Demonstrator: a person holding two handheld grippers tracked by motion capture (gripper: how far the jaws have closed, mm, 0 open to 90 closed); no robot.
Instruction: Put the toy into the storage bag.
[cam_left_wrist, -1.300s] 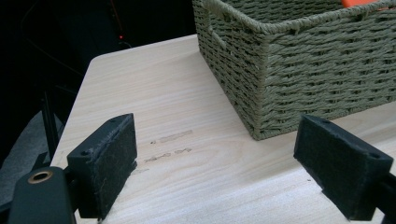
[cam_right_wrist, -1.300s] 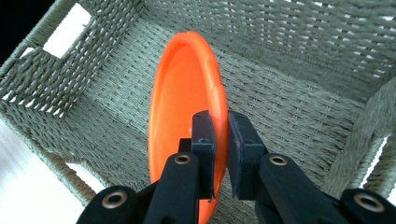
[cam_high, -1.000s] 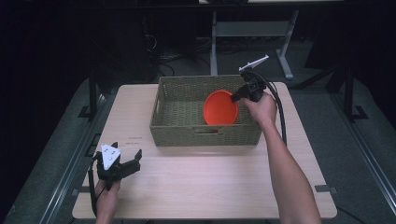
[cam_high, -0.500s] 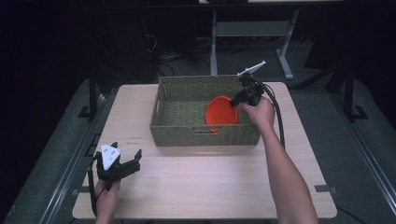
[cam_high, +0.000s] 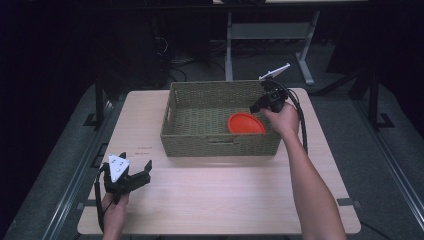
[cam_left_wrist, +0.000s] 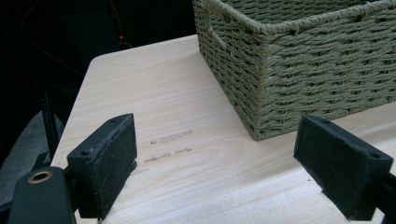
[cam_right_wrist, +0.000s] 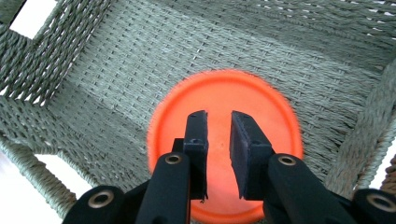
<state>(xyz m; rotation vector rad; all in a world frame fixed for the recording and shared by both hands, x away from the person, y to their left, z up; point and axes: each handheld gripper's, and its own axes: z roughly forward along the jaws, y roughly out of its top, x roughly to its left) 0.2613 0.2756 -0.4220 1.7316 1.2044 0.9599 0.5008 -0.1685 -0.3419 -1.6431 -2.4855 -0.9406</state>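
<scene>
Where dark room surrounds pale wooden table (cam_high: 220, 200), left hand-held gripper (cam_high: 131, 178) released, right hand-held gripper (cam_right_wrist: 218, 140) slightly parted above orange plate (cam_right_wrist: 224, 100).

Open tabletop (cam_high: 225, 195) before the basket (cam_high: 220, 145); inside, its woven walls and orange disc (cam_high: 245, 123).

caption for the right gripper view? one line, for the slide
Right gripper, jaws slightly parted with nothing between them, poised above an orange plate lying on the floor of a woven basket.
</scene>
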